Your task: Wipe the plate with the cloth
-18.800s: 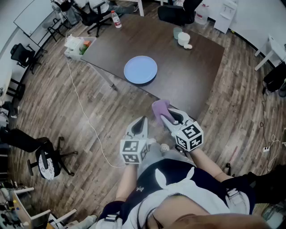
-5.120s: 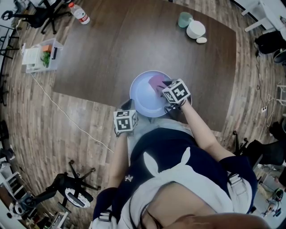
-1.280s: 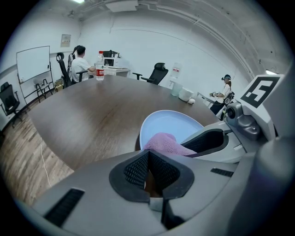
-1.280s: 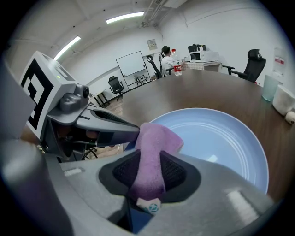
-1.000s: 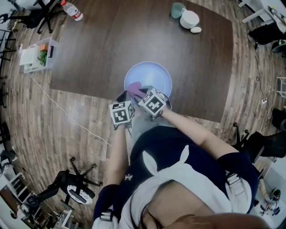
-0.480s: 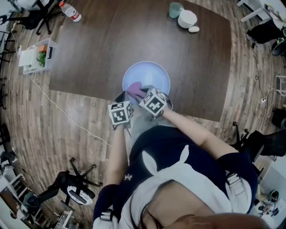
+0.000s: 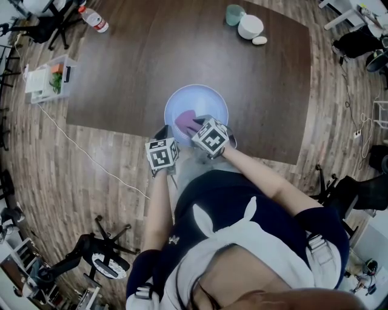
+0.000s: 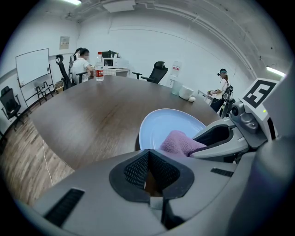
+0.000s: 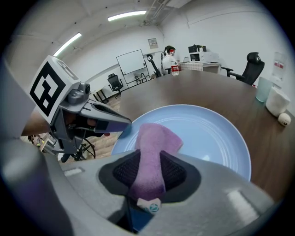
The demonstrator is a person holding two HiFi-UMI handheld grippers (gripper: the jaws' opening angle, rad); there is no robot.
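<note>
A light blue plate (image 7: 209, 100) lies on the dark table near its front edge. My right gripper (image 7: 197, 125) is shut on a purple cloth (image 7: 185, 119), which lies on the plate's near-left part. In the right gripper view the cloth (image 9: 154, 138) runs out from between the pads onto the plate (image 9: 212, 138). My left gripper (image 7: 165, 132) is shut, its tips at the plate's near-left rim. The left gripper view shows its pads meeting just before the plate (image 8: 168, 122), with the cloth (image 8: 177, 142) to the right.
A teal cup (image 7: 233, 13), a white bowl (image 7: 250, 25) and a small white object (image 7: 259, 40) stand at the table's far right. A bottle (image 7: 92, 18) is at the far left. A plastic box (image 7: 45, 75) and office chairs stand beside the table. People sit at the back.
The right gripper has slid the cloth a little toward the plate's middle. The left gripper has stayed at the rim. Five seconds ago the cloth was on the plate's right part.
</note>
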